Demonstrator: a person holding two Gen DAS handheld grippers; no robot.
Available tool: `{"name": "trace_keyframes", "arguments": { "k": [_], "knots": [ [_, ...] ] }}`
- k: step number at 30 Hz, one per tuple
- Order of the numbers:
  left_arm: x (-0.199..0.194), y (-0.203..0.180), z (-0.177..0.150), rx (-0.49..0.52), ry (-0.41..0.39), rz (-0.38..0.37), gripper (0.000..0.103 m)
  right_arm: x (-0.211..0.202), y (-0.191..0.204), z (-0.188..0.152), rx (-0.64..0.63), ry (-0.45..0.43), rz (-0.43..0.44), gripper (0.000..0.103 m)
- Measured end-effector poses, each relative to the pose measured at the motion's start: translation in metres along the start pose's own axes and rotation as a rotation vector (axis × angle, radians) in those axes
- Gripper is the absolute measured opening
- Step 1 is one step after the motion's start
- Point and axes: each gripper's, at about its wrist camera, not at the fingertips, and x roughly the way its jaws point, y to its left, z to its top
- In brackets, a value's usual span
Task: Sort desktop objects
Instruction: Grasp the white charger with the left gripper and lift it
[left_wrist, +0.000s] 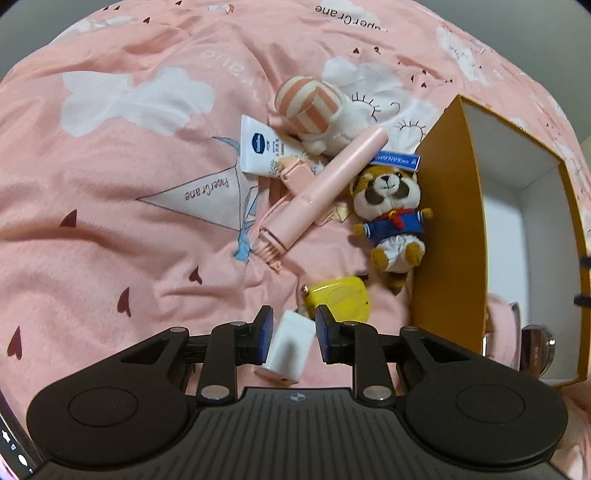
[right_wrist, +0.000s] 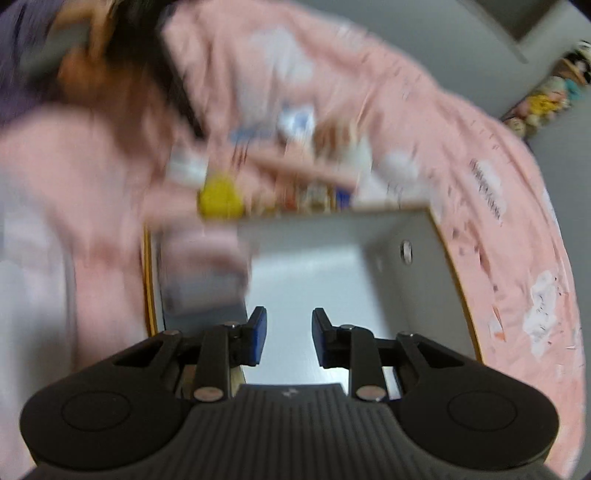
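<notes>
Small white block (left_wrist: 286, 349) sits low centre of the left-wrist view, tilted, right between the blue pads (left_wrist: 265, 336) of the left gripper (left_wrist: 291, 332). Jaws are apart w/ the block in the gap; a sliver of space shows on each side, so I'd call it framed, not clamped. Just above it a yellow tape-measure-like thing (left_wrist: 341, 301) lies on the pink bedsheet (left_wrist: 110, 221). Further up, mid-frame, the pile: pink trimmer (left_wrist: 317, 195) lying diagonal across a white cream tube (left_wrist: 256, 147), a striped plush (left_wrist: 314, 107) at top, a raccoon plush in a blue sailor top (left_wrist: 389, 214) just beside the box wall. Open orange box w/ white inside (left_wrist: 450, 229) stands at the right edge, prob. the drop spot, which is why it's parked so close to the clutter. Right-wrist view is badly smeared; right gripper (right_wrist: 289, 336) hangs over the box's white floor (right_wrist: 314, 266), jaws apart, nothing between them. Looks like left goes for the white block next; needs a square squeeze since it's leaning.
</notes>
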Motion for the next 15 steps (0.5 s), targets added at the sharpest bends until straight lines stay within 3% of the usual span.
{"name": "trace_keyframes", "arguments": {
  "k": [5,10,15],
  "knots": [
    [0.002,-0.013,-0.009,0.082,0.009,0.023,0.032,0.025,0.025,0.039,0.083,-0.119,0.017,0.035],
    [0.022,-0.026,-0.016,0.166,0.073,0.068,0.032,0.064,0.027,0.067,0.131,-0.101,0.049,0.036],
    [0.036,-0.024,-0.019,0.170,0.109,0.116,0.040,0.088,0.034,0.075,0.092,-0.061,0.039,0.043]
  ]
}}
